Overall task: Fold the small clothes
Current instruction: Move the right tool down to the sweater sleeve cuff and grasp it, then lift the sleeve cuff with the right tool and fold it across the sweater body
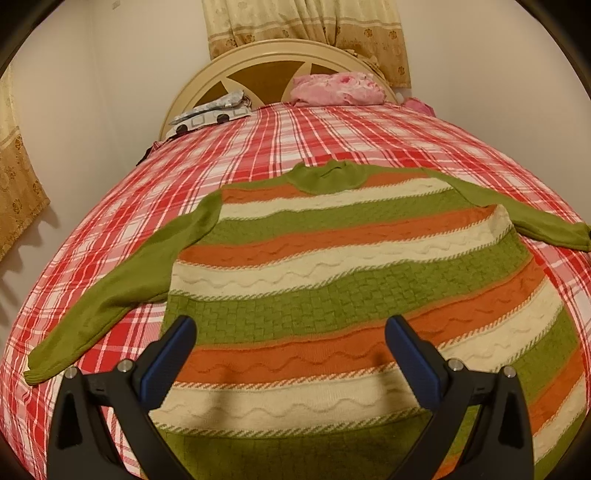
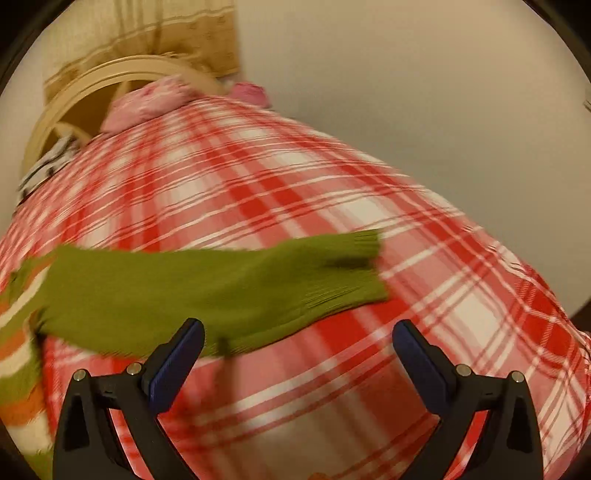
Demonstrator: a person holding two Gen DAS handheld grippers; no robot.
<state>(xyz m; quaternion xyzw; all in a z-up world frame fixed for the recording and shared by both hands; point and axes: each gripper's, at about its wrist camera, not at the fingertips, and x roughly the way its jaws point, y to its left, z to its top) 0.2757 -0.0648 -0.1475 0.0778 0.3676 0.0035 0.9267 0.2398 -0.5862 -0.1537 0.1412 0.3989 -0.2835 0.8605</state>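
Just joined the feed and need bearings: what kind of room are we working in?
Most likely a bedroom: the sweater lies on a bed with a plaid sheet, a curved headboard behind it, and curtains on the wall.

A bed in red-and-white plaid fills the frame — cream arched headboard above, gold floral curtains behind, plain pale walls.

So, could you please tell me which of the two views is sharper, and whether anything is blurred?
Left wrist view: sharp, the sweater knit crisp, gripper shadows on it. Right wrist view: motion-smeared, green sleeve and plaid bedspread streaked. Both bulge with fisheye distortion.
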